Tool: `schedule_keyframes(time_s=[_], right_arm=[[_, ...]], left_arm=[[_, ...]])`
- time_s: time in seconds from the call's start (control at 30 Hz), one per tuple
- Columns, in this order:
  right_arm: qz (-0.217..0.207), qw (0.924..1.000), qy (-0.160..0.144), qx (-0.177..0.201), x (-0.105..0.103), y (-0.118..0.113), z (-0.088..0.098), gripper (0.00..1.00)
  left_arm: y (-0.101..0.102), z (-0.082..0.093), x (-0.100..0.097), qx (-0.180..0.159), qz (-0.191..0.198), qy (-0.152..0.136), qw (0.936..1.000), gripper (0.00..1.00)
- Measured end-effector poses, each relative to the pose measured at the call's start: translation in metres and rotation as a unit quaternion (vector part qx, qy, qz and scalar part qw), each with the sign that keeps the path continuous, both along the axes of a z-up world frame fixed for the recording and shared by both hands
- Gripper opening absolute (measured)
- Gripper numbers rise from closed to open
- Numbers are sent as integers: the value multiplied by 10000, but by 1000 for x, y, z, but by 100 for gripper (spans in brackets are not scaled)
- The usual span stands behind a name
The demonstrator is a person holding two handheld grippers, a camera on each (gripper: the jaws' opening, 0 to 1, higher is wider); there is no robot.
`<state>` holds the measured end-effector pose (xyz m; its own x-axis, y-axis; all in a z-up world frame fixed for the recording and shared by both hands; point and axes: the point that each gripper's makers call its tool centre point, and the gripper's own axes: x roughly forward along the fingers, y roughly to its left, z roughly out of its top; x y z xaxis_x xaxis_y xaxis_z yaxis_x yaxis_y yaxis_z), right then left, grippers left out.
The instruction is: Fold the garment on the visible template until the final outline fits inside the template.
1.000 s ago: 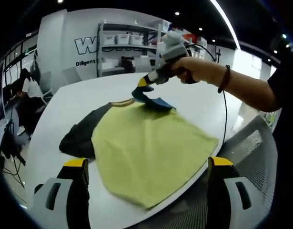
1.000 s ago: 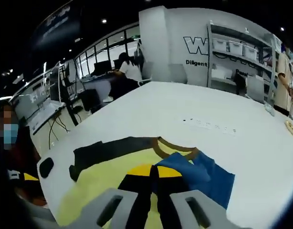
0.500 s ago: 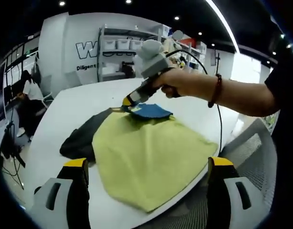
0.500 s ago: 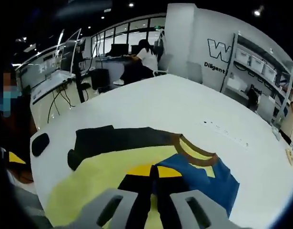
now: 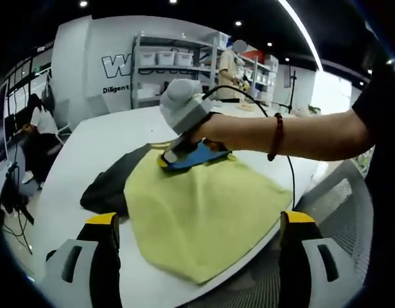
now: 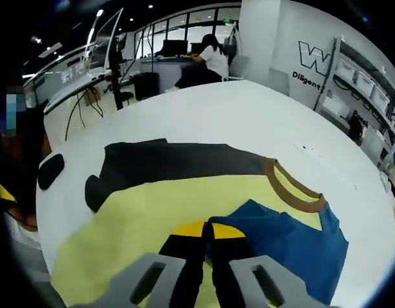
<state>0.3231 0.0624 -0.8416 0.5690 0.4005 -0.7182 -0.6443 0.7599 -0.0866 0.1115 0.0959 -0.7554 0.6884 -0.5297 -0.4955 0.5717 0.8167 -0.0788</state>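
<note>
Left gripper view: the shirt [image 5: 203, 215] is lying spread on the white surface [image 5: 88, 144], yellow body toward the near edge, dark sleeve [image 5: 107, 186] trailing off to one side; the hem corner is hanging close to the surface's edge, so there is little slack there. The left tongs [image 5: 197, 240] are hovering above the hem with jaws wide apart and nothing between them, likely waiting to pin or take the lower edge. The right tongs [image 5: 166, 159] are coming in from across, held by a hand [image 5: 207, 131], pressing the blue sleeve [image 5: 197, 154] down onto the yellow body; the sleeve is being carried inward to narrow the outline.

Right gripper view: the right tongs [image 6: 207, 247] are closing on the blue sleeve [image 6: 287, 247], jaws together over its folded edge; the brown collar [image 6: 293, 192] is lying just beyond, the dark sleeve [image 6: 165, 167] stretching flat and unfolded. No template marking is legible on the surface; I cannot tell its bounds. Judgement: first sleeve fold under way, most folds remaining.
</note>
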Motion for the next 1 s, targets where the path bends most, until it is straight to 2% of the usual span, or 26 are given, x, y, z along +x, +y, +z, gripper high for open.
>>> schedule_keyframes(time_s=[0.23, 0.4, 0.43, 0.63, 0.73, 0.8, 0.9, 1.0], right_arm=[[73, 9998, 161, 91, -3, 8, -14, 0], [69, 9989, 337, 330, -4, 14, -26, 0], [134, 9982, 265, 527, -4, 19, -22, 0], [262, 9977, 298, 543, -9, 23, -21, 0], [411, 9960, 267, 743, -14, 32, -18, 0], [539, 9939, 396, 875, -22, 37, -18, 0], [444, 9924, 396, 1079, -23, 35, -11, 4], [329, 9922, 208, 1183, -16, 27, 2, 6]], left_arm=[[-1, 0, -1, -8, -21, 18, 10000, 99], [0, -1, -1, 20, -17, 25, 10000, 99], [1, -2, -1, 29, -10, 28, 10000, 99], [1, -2, -1, 55, -16, 25, 10000, 99], [1, -2, -2, 69, -17, 17, 10000, 99], [1, -2, -2, 79, -20, 9, 10000, 99], [2, -3, -2, 113, -19, 8, 9999, 99], [2, -2, -1, 106, -6, -11, 9999, 99]])
